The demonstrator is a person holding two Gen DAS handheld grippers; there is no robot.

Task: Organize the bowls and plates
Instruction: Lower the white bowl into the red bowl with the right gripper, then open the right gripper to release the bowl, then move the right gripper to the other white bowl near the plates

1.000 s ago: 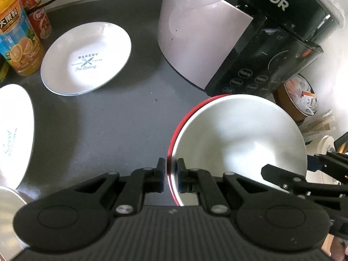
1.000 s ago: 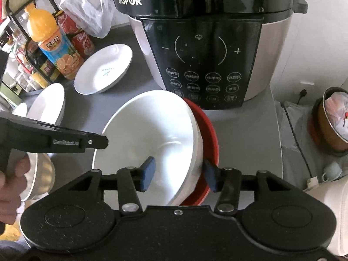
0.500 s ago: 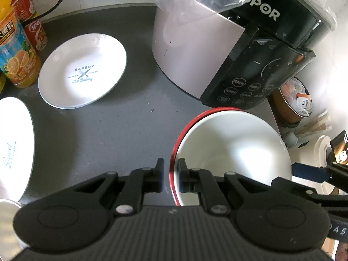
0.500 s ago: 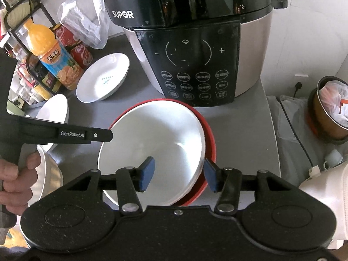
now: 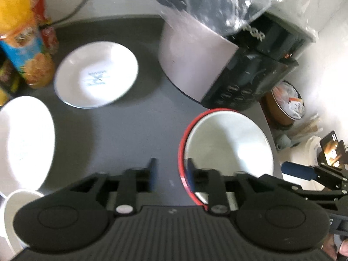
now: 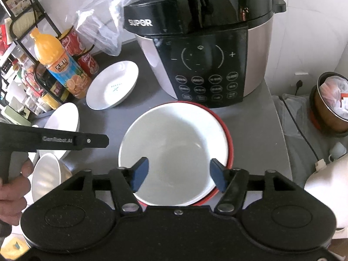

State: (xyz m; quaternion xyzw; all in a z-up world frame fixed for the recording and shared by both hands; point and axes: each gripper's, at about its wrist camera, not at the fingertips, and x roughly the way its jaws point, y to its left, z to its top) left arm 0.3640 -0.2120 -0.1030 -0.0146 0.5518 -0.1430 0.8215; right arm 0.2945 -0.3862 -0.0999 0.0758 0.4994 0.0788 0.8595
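A white bowl (image 6: 174,148) lies nested in a red bowl (image 6: 229,139) on the grey counter (image 6: 256,134), in front of the rice cooker. My left gripper (image 5: 171,171) hovers at the stack's left edge. Its jaws are opening, and the red rim (image 5: 180,152) passes between them untouched. Over the stack's near side, my right gripper (image 6: 179,170) is also opening, both blue pads (image 6: 141,169) clear of the white bowl. A printed white plate (image 5: 95,75) (image 6: 113,86), a second white plate (image 5: 24,139) (image 6: 63,126) and a small white bowl (image 6: 46,174) lie further left.
The rice cooker (image 6: 206,65) with a plastic bag on its lid blocks the back. An orange juice bottle (image 6: 61,65) and red cans (image 6: 87,62) stand at the back left beside a wire rack. The counter's edge runs on the right, with a lined bin (image 6: 330,104) beyond.
The left gripper was shut on the red rim and has let go. The tilted white bowl has settled level in the red one. The right jaws have widened; both grippers have drawn back and up.
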